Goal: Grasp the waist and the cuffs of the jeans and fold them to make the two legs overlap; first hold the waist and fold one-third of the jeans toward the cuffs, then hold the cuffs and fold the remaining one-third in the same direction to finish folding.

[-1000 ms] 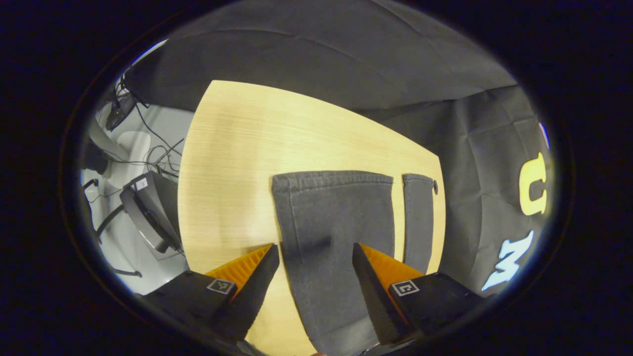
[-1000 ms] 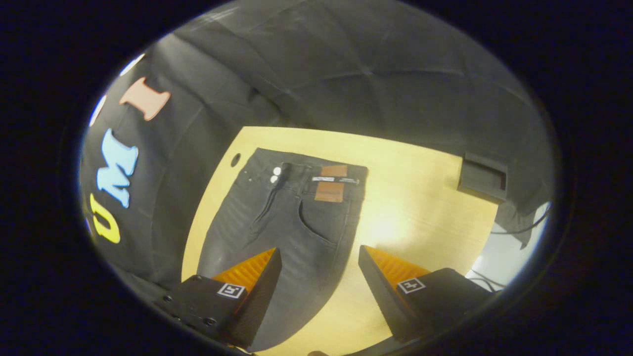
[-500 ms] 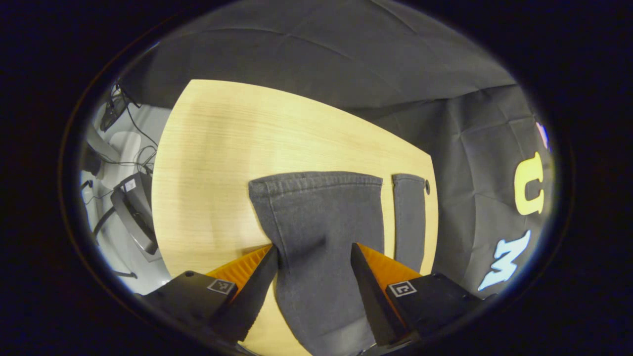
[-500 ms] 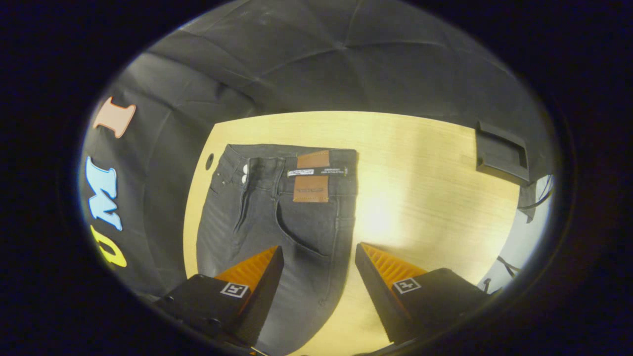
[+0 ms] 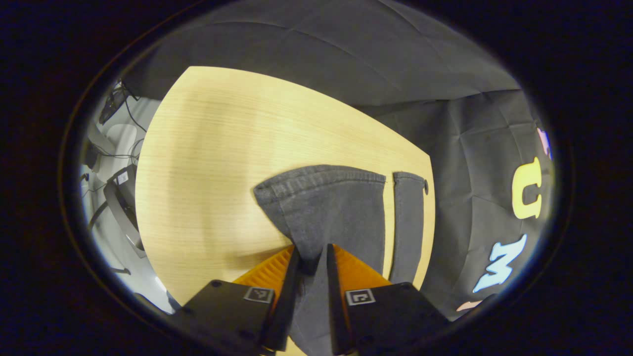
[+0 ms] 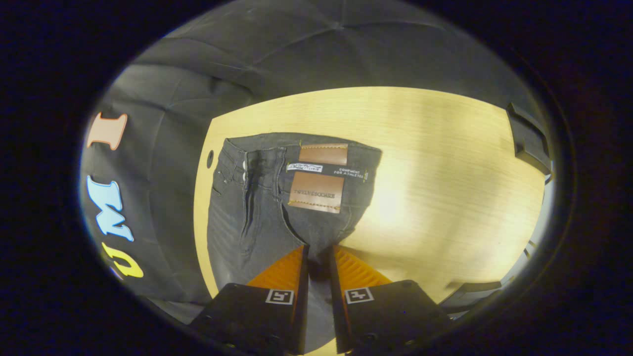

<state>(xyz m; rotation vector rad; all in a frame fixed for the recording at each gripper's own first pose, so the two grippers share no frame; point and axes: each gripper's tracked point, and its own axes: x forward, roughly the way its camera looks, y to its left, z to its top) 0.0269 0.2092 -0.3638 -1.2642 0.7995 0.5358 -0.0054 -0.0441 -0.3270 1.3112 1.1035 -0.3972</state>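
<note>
Both tools just clamped down — left tool on the near cuff, right tool pinching jeans below the waist, so leg-overlap fold's ready to begin.

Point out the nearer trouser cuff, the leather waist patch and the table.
nearer cuff [image 5: 321,175], left gripper view, hem edge
leather waist patch [image 6: 316,192], right gripper view, patch centre
table [image 6: 445,148], right gripper view, bare wood

Warm light falls from overhead onto my counter, leaving a soft glare patch beside the jeans in the right gripper view. My jaws throw a faint shadow on the wood. Fisheye bends the edges; the rim dims and blurs, the centre stays sharp.
</note>
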